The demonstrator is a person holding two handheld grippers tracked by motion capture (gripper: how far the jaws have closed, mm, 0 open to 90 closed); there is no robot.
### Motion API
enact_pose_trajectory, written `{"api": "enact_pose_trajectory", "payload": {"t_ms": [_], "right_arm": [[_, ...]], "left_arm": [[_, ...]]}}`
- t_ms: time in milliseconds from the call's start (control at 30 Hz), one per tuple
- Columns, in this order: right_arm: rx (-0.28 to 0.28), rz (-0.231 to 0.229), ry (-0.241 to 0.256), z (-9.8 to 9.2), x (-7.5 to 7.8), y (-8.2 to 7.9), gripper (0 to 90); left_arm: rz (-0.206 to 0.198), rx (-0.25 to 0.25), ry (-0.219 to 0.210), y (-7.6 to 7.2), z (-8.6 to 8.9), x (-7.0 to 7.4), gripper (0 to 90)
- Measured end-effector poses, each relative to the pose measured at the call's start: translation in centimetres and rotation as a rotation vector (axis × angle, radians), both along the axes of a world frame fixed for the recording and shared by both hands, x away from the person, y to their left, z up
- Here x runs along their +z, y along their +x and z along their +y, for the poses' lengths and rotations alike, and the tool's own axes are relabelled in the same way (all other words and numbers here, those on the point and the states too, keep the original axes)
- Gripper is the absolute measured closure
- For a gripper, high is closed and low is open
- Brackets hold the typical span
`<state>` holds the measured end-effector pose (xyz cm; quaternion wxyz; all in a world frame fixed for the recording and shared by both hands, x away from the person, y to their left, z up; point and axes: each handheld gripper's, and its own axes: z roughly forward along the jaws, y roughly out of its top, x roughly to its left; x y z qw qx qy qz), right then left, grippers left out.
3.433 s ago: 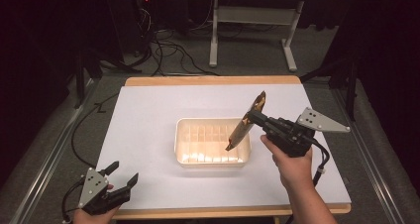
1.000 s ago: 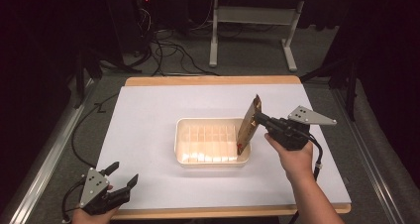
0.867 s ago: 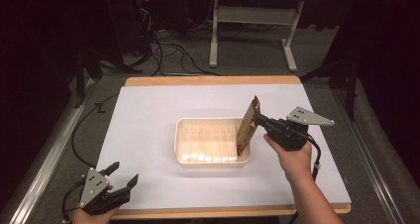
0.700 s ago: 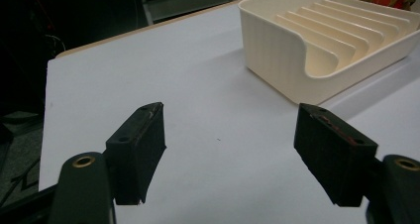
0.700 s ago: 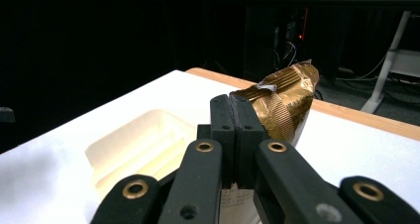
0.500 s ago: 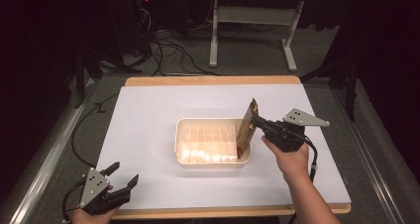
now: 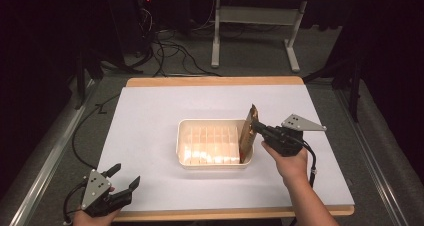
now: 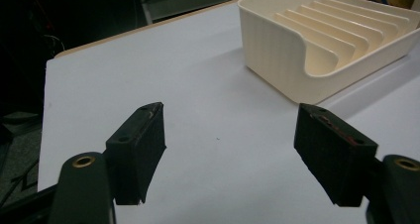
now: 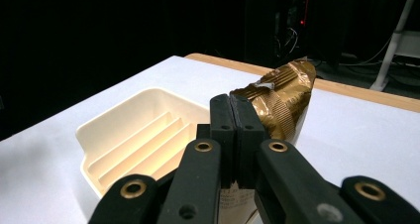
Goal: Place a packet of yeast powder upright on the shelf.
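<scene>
A cream slotted tray (image 7: 215, 162) sits in the middle of the white table. My right gripper (image 7: 256, 126) is shut on the crimped top of a gold foil packet (image 7: 246, 133), which stands upright with its lower end inside the tray's right end. From the right gripper view, the gold packet (image 9: 283, 100) sticks out past my shut right gripper (image 9: 232, 116), with the tray (image 9: 101, 127) below. My left gripper (image 7: 125, 177) rests open at the table's front left corner. The left gripper view has my left gripper (image 8: 233, 144) with nothing between its fingers and the tray (image 8: 277, 45) farther off.
The white table (image 7: 150, 121) has a wooden rim (image 7: 215, 81) at its far edge. Cables (image 7: 165, 51) and a metal stand (image 7: 250, 16) lie on the dark floor beyond. A rail (image 7: 45, 161) runs along the left side.
My right gripper has moved left and down with the gold packet, bringing its lower end into the tray's right end. The left gripper has stayed put.
</scene>
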<state>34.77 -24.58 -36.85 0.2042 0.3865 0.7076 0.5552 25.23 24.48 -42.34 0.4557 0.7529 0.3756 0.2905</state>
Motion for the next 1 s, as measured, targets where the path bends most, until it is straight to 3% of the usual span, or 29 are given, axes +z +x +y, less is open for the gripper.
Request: {"api": "enact_pose_trajectory", "payload": {"t_ms": [400,1000], "right_arm": [[-0.008,0.004,-0.005,0.2,0.3,0.0,84.0],[0.002,-0.005,-0.006,1.2,2.2,-1.0,50.4]], "left_arm": [[0.006,0.0,0.001,0.1,0.0,-0.1,28.6],[0.009,-0.004,0.006,0.2,-0.1,-0.1,28.5]]}}
